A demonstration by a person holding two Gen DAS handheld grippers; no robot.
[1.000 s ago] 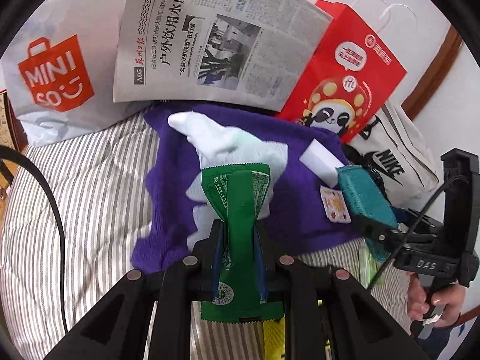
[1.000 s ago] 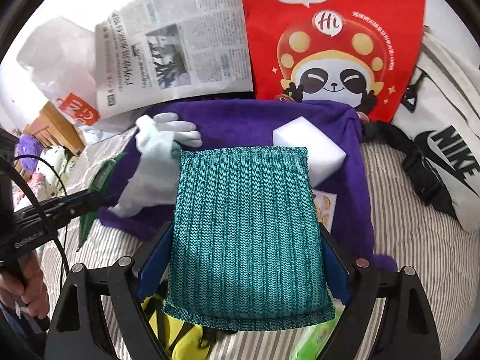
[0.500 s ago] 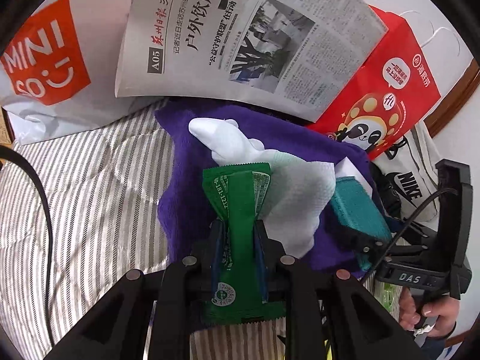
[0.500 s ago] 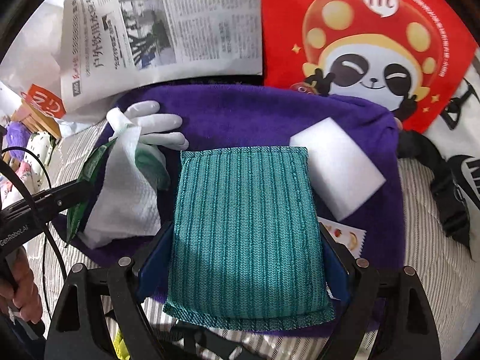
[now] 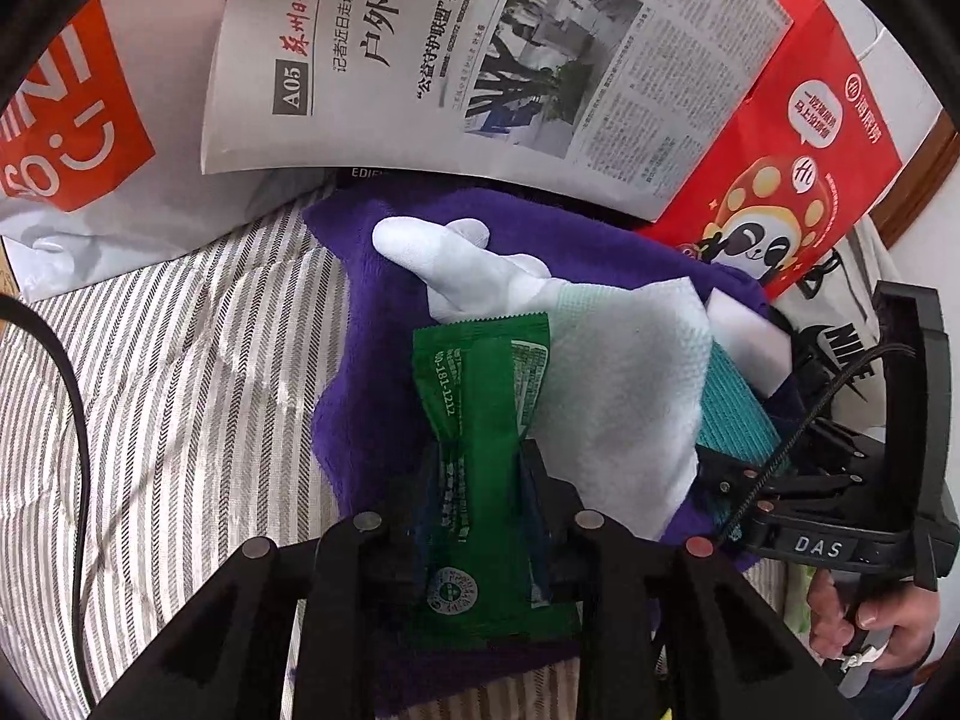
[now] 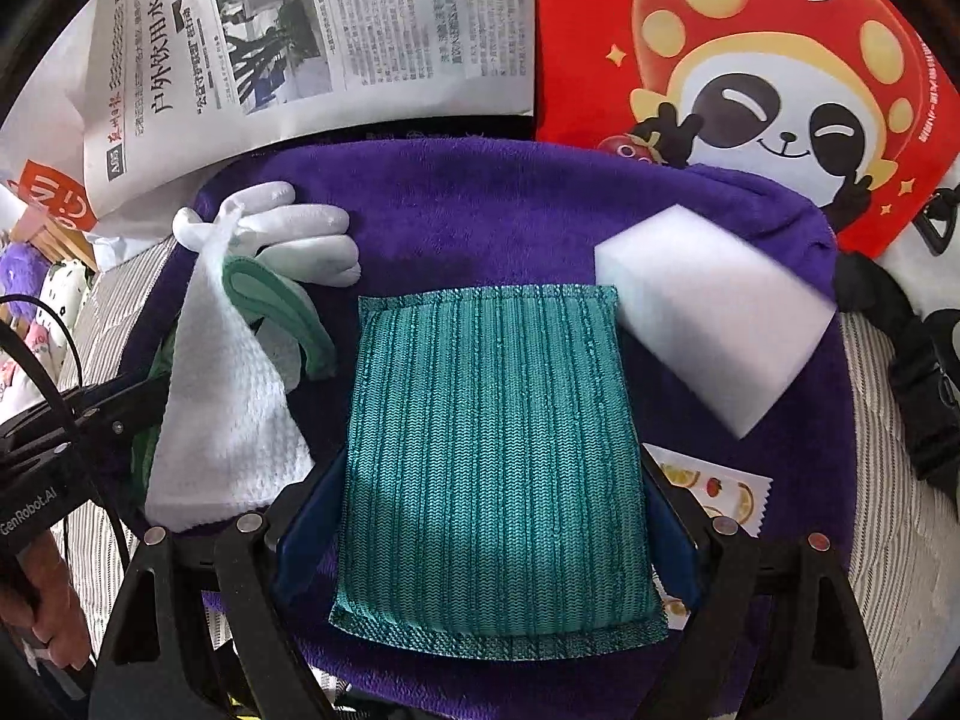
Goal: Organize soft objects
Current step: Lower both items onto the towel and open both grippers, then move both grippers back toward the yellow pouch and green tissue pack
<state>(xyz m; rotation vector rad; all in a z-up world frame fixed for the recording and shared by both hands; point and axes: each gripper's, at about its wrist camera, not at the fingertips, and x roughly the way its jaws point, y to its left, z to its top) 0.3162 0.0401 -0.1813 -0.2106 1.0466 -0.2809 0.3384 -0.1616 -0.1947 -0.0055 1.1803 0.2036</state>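
Observation:
My left gripper (image 5: 477, 456) holds a green snack packet (image 5: 480, 372) pinched at its waist, and its jaws are opening around it. The packet hangs over a purple towel (image 5: 372, 360), just left of a white cloth (image 5: 624, 390) and below a white glove (image 5: 444, 258). My right gripper (image 6: 486, 486) is shut on a teal knitted pad (image 6: 492, 450), low over the same towel (image 6: 480, 210). A white sponge block (image 6: 714, 312) lies right of the pad, with a fruit-print sachet (image 6: 720, 492) beneath it. The glove (image 6: 300, 240) and cloth (image 6: 222, 408) lie at the left.
A newspaper (image 5: 480, 60), a red panda bag (image 6: 750, 90) and a white MINISO bag (image 5: 72, 120) stand behind the towel. A Nike bag (image 5: 840, 348) with a black strap (image 6: 918, 396) lies at the right. Striped bedding (image 5: 180, 390) spreads to the left. A hand (image 5: 864, 618) grips the right tool.
Both grippers have come down and forward over the purple towel, which now fills more of each view. The green packet and the teal pad stay between their jaws.

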